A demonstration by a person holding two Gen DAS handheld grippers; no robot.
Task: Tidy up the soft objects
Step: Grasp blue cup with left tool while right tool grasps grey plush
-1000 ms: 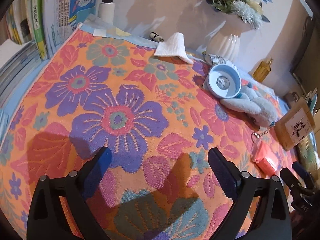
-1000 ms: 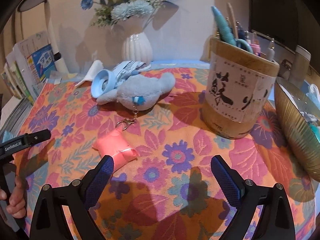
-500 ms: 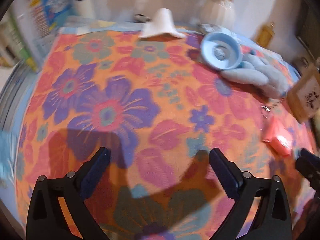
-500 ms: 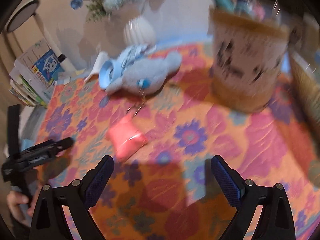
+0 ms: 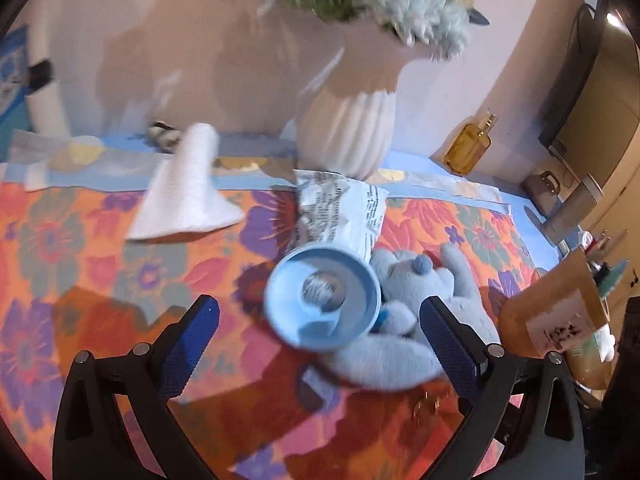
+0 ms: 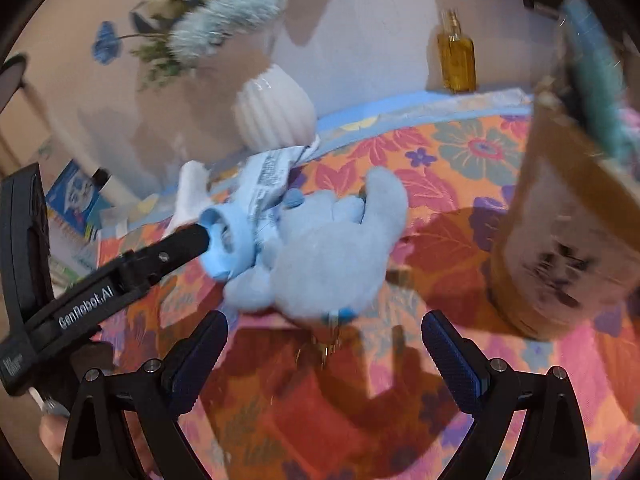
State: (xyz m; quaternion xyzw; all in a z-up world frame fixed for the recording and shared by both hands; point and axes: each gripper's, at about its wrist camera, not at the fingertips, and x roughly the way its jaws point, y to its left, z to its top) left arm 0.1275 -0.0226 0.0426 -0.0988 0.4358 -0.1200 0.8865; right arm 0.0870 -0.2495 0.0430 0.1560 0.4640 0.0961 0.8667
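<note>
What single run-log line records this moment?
left claw: open, around blue ring | right claw: open, facing plush toy | nothing gripped | cloth: floral

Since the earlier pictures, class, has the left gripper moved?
Yes. The left gripper has advanced toward the white vase, which now looms large; its open fingers flank the blue plush toy.

Left gripper [image 5: 318, 334] spread wide, straddling a pale-blue round plastic dish [image 5: 322, 298]; grey-blue plush toy [image 5: 420, 320] at three o'clock, ribbed white ceramic vase [image 5: 348, 128] at twelve, motion-blurred.
</note>
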